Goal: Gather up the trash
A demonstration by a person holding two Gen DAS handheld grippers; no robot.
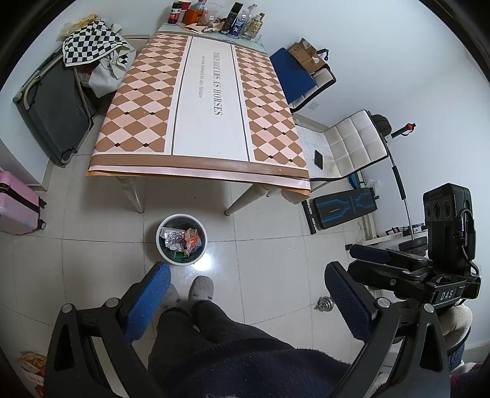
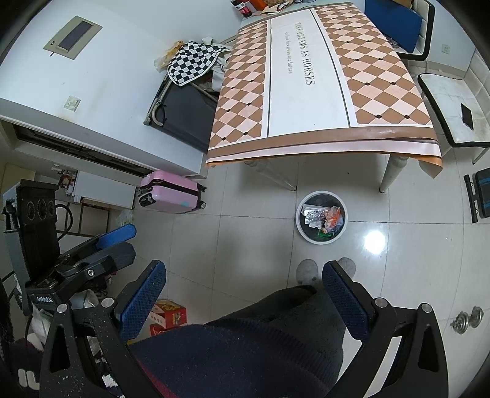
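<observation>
A round white-rimmed trash bin (image 1: 160, 245) stands on the tiled floor in front of the table; it also shows in the right wrist view (image 2: 299, 228). Inside lie a blister pack (image 1: 173, 237), an orange wrapper (image 1: 192, 235) and other scraps. My left gripper (image 1: 247, 280) is open and empty, held high above the floor over the person's legs. My right gripper (image 2: 244, 277) is open and empty too, beside it; it shows at the right of the left wrist view (image 1: 367, 257). The table (image 1: 211, 101) with its diamond-pattern cloth is bare in the middle.
Bottles and boxes (image 1: 220, 18) stand at the table's far end. A pink suitcase (image 2: 171, 191) and a dark open suitcase (image 1: 52, 110) sit left. White chairs (image 1: 352, 144), one with a phone (image 1: 318, 159), and a weight bench (image 1: 340, 211) sit right. A red box (image 2: 168, 315) lies near my feet.
</observation>
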